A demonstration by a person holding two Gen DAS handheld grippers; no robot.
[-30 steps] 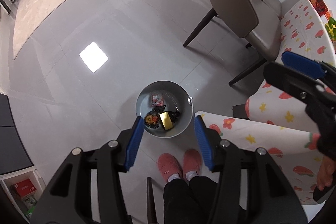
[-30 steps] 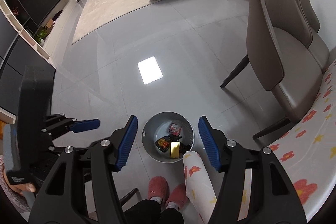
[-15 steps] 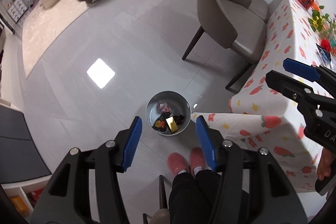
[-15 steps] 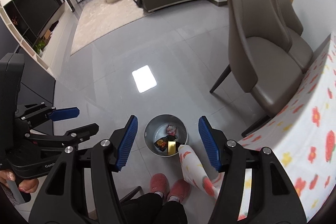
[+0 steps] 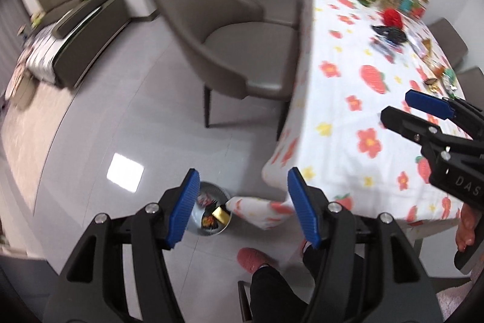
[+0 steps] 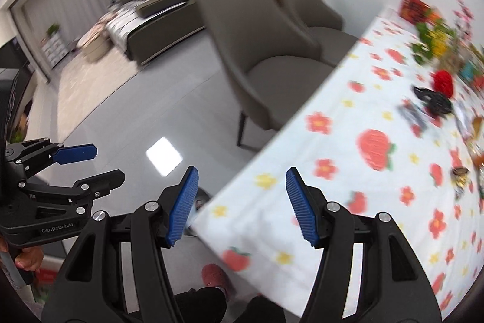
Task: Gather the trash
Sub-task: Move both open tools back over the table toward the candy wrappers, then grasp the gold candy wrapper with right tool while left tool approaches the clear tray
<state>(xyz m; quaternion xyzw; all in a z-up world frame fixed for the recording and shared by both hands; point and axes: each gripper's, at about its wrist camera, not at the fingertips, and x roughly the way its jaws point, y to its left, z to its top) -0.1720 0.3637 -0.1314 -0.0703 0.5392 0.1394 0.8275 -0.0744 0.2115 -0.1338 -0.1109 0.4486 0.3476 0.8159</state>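
Trash is sitting in two places: some is lying in the one round grey bin (image 5: 211,212) on the floor, just beside the hanging corner of the tablecloth (image 5: 348,99), and the rest is lying scattered at the far end of the surface (image 5: 302,29). In the bin you are looking at a yellow wrapper (image 5: 221,213), a dark crumpled one with orange print and a reddish one; motion blur is hiding anything more. On the cloth I am counting one black crumpled bag (image 6: 432,99) with one red ball-like item (image 6: 443,81) just behind it, plus several small wrappers further right that are too blurred to count.

Your left hand-held gripper (image 5: 243,206) is hanging released, nothing between its two blue pads, pointing down over the bin and the cloth's corner; its jaws have just been opening wider. Your right hand-held gripper (image 6: 242,205) is also standing released and empty, its two pads spread over the near edge of the cloth, well apart from the trash on it.

Two grey-brown chairs (image 5: 230,29) are standing side by side along the left edge of the surface. One pink slipper (image 5: 252,259) is showing on the floor below the left hand-held gripper, near the bin.
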